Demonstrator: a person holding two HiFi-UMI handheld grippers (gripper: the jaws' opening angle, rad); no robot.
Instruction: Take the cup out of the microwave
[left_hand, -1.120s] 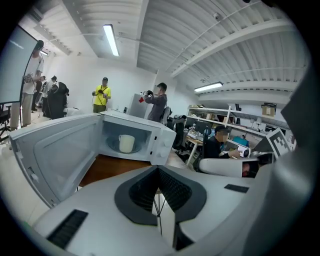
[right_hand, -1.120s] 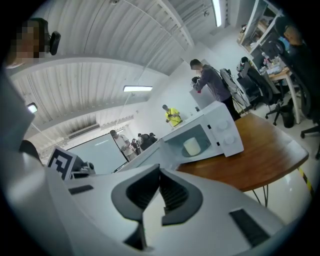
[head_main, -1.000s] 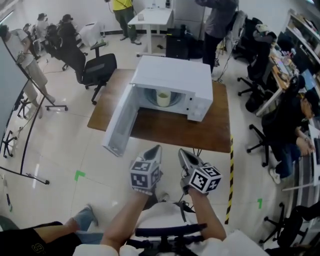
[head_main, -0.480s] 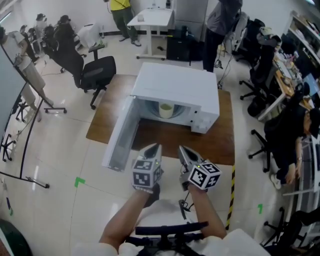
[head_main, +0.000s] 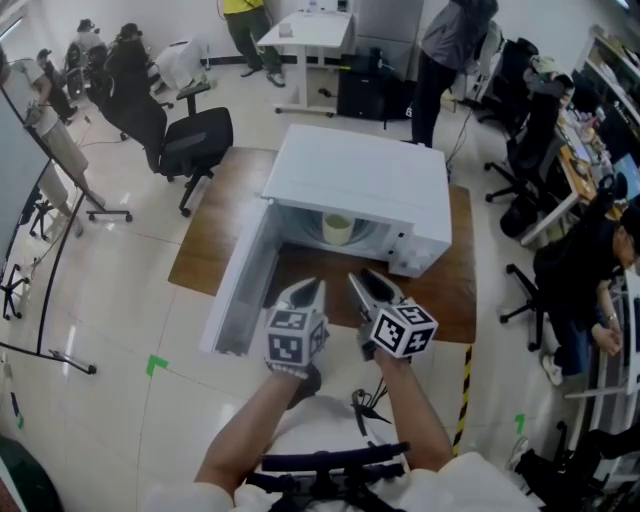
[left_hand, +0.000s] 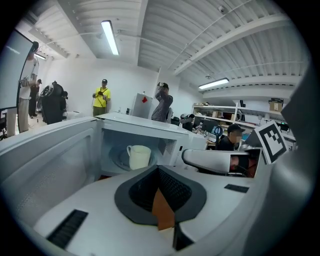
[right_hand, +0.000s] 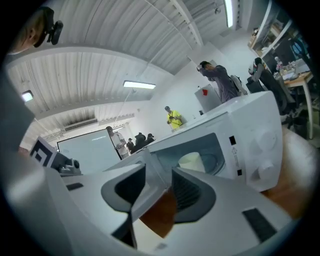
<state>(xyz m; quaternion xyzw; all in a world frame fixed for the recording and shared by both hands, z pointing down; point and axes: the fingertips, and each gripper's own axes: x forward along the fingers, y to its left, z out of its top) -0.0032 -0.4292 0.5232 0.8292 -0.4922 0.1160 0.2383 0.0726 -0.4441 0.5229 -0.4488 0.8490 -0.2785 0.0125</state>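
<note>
A white microwave (head_main: 360, 185) stands on a brown table (head_main: 215, 230) with its door (head_main: 240, 290) swung open to the left. Inside, a pale cup (head_main: 337, 229) stands upright on the turntable; it also shows in the left gripper view as the cup (left_hand: 139, 156) with its handle to the left, and in the right gripper view as the cup (right_hand: 191, 161). My left gripper (head_main: 306, 292) is shut and empty, just in front of the opening. My right gripper (head_main: 366, 284) is beside it, its jaws opening with nothing between them, short of the cup.
Black office chairs (head_main: 195, 140) stand left of the table and more chairs (head_main: 520, 190) at the right. People (head_main: 445, 50) stand behind the table near a white desk (head_main: 305, 35). Yellow-black tape (head_main: 463, 390) marks the floor at the right.
Both grippers have moved forward over the table's near edge toward the microwave opening. The right jaws, shut before, now stand slightly apart.
</note>
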